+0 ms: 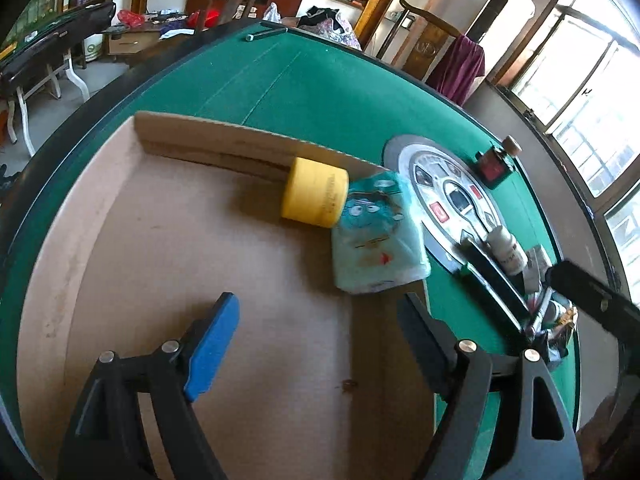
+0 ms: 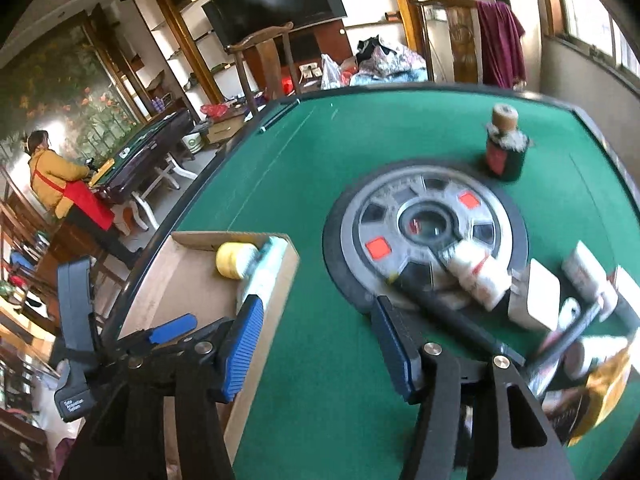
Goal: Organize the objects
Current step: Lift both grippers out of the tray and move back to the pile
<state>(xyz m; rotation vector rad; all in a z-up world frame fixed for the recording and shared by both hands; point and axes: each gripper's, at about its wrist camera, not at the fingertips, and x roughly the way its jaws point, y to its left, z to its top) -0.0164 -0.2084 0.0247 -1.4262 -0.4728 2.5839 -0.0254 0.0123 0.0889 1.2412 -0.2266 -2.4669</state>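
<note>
Fingers of left gripper (image 1: 316, 332) apart, empty, above cardboard box (image 1: 120, 240); yellow roll (image 1: 314, 192), tissue pack (image 1: 378, 236) ahead. Right gripper (image 2: 316, 344) spread, empty, over bench (image 2: 312, 160).

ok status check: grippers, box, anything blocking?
Left gripper open, empty, over cardboard box. Right gripper open, empty, above green table. Yellow roll and tissue pack boxed. Clutter pile unsorted; nothing blocking.

Home game room: green-felt mahjong table (image 2: 320, 152), television (image 2: 276, 4), shelves (image 2: 180, 52).
</note>
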